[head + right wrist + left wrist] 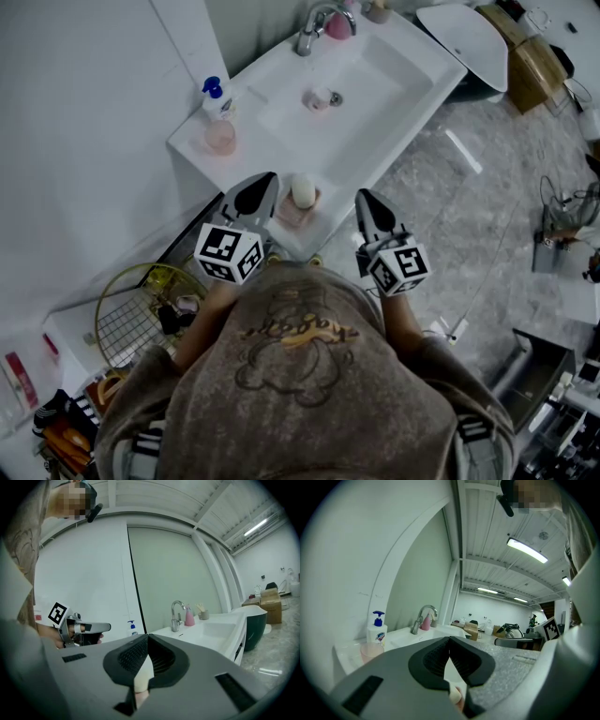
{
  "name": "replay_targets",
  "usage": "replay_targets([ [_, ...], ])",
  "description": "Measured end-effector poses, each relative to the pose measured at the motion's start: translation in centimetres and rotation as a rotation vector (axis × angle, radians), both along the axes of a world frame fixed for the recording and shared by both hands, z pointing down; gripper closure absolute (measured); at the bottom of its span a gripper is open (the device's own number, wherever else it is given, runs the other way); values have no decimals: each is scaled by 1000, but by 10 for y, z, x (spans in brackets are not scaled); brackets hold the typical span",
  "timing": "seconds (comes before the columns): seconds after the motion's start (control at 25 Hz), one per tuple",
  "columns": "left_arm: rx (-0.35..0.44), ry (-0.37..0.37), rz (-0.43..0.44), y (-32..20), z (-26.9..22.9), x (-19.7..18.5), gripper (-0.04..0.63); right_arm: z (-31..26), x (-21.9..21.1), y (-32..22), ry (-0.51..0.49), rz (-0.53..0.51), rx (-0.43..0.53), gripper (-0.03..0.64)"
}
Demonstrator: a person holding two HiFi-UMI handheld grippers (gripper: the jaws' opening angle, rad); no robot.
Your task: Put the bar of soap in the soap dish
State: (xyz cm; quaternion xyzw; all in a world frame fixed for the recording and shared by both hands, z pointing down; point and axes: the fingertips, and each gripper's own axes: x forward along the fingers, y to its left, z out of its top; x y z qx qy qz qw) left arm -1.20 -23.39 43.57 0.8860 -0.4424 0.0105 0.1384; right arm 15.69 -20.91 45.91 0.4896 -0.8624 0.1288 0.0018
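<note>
**Soap lies in its dish, both grippers empty**

The bar of soap (303, 191) is white and oval, and it lies on top of the pink soap dish (286, 217). The dish stands on the near corner of the white counter (412, 94), just in front of the person. So the task looks finished to me: the soap is where it should be, and nothing holds it.

The left gripper (270, 178) hangs just beside the dish, on its left side. Its two jaws are pressed together at the tips, with nothing between them. The right gripper (362, 197) hangs off the counter's edge, on the right, a little apart from the dish. Its jaws are also pressed together and empty. Both point almost level toward the basin and not down at the soap, which fits hands at rest more than hands that reach.

The pump bottle (215, 94) and the pink cup (221, 137) stand well apart, near the wall, so they do not disturb the dish.
</note>
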Motion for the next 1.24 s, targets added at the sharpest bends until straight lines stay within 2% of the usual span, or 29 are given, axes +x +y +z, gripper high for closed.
replay_targets([
  [0.32, -1, 1, -4, -2, -1, 1, 591, 2, 5, -4, 7, 25, 0, 615],
  [1.24, -11, -11, 9, 0, 4, 2, 591, 2, 1, -5, 12, 6, -12, 615],
])
